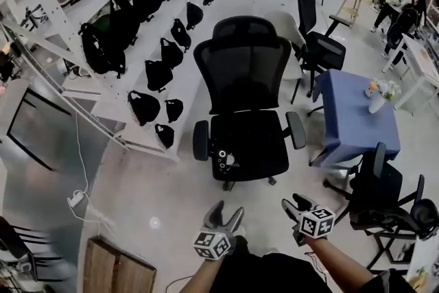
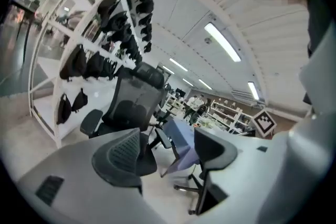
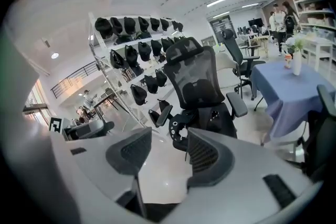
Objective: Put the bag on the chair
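A black mesh office chair (image 1: 245, 72) stands in the middle of the floor, facing me. A black bag (image 1: 248, 151) lies on its seat, and a part with white rings sits at the seat's front left corner. In the right gripper view the bag (image 3: 212, 118) fills the seat of the chair (image 3: 194, 78). My left gripper (image 1: 226, 212) and right gripper (image 1: 295, 203) hover low in front of the chair, apart from it. Both are open, with nothing between their fingers. In the left gripper view the gripper (image 2: 168, 150) points past the chair (image 2: 131, 99).
A white rack (image 1: 103, 103) with several black bags runs along the left. At the right a blue-clothed table (image 1: 360, 116) carries a vase (image 1: 377, 101). More black chairs (image 1: 319, 44) (image 1: 384, 199) stand right. A power strip (image 1: 75, 200) and a wooden box (image 1: 113, 267) lie lower left.
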Action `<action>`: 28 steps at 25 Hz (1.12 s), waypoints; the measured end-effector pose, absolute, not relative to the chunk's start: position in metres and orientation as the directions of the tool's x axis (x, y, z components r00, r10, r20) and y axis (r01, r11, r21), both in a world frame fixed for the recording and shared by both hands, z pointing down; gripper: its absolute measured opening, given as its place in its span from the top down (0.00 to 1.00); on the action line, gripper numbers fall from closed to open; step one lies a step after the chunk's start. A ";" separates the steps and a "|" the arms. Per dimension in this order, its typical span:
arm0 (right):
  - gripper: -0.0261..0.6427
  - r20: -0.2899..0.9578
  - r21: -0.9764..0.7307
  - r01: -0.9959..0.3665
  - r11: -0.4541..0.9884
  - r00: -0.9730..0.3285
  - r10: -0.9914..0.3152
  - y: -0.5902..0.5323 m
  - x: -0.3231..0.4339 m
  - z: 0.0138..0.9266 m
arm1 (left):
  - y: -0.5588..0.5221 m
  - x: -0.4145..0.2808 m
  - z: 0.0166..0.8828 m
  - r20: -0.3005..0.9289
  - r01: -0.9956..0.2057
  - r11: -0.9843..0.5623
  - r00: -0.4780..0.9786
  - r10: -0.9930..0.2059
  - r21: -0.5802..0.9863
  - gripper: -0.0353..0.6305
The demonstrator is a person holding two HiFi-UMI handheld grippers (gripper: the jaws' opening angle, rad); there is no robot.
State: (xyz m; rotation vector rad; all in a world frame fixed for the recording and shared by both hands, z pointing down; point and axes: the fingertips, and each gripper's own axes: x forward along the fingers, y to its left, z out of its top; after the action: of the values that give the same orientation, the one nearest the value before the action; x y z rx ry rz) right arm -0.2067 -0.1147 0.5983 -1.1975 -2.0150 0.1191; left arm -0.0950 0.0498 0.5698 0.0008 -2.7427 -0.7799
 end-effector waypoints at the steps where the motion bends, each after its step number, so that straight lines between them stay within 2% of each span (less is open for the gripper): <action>1: 0.65 0.555 -0.445 0.715 0.539 -0.252 0.793 -0.123 -0.196 0.591 | 0.038 -0.088 0.555 0.255 0.074 0.869 -0.965 -0.061 0.489 0.47; 6: 0.70 0.446 -0.468 0.735 0.490 -0.282 0.849 -0.175 -0.153 0.548 | -0.030 -0.051 0.508 0.210 0.020 0.892 -0.974 -0.085 0.452 0.47; 9: 0.72 0.393 -0.454 0.735 0.503 -0.342 0.854 -0.208 -0.148 0.523 | -0.061 -0.034 0.493 0.216 0.037 0.896 -0.974 -0.067 0.443 0.47; 11: 0.73 0.381 -0.426 0.751 0.505 -0.357 0.853 -0.225 -0.142 0.511 | -0.074 -0.024 0.483 0.217 0.058 0.903 -0.975 -0.040 0.425 0.51; 13: 0.75 0.379 -0.413 0.768 0.489 -0.344 0.859 -0.238 -0.134 0.499 | -0.083 -0.017 0.470 0.211 0.090 0.919 -0.977 0.007 0.385 0.57; 17: 0.82 0.347 -0.402 0.794 0.456 -0.329 0.878 -0.250 -0.124 0.472 | -0.102 -0.011 0.446 0.178 0.095 0.938 -0.983 0.036 0.335 0.58; 19: 0.84 0.321 -0.397 0.786 0.475 -0.366 0.874 -0.253 -0.121 0.460 | -0.108 -0.006 0.440 0.171 0.075 0.939 -0.985 0.018 0.335 0.65; 21: 0.86 0.305 -0.396 0.769 0.501 -0.405 0.862 -0.255 -0.118 0.453 | -0.109 -0.002 0.433 0.152 0.058 0.944 -0.988 0.009 0.324 0.83; 22: 0.89 0.301 -0.398 0.765 0.506 -0.412 0.860 -0.253 -0.115 0.451 | -0.108 -0.002 0.428 0.145 0.053 0.947 -0.989 0.007 0.317 0.88; 24: 0.96 0.293 -0.405 0.771 0.492 -0.400 0.868 -0.245 -0.108 0.447 | -0.101 -0.002 0.423 0.151 0.047 0.947 -0.989 -0.002 0.318 0.90; 28: 0.96 0.303 -0.377 0.772 0.511 -0.419 0.856 -0.223 -0.105 0.447 | -0.081 0.000 0.416 0.181 0.014 0.931 -0.982 -0.056 0.364 0.93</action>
State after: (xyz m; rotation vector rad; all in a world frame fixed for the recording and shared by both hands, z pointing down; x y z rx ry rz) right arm -0.1046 -0.2229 0.4468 -1.3350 -2.3000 0.2466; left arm 0.0004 -0.0810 0.4158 0.0316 -2.9007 -0.5482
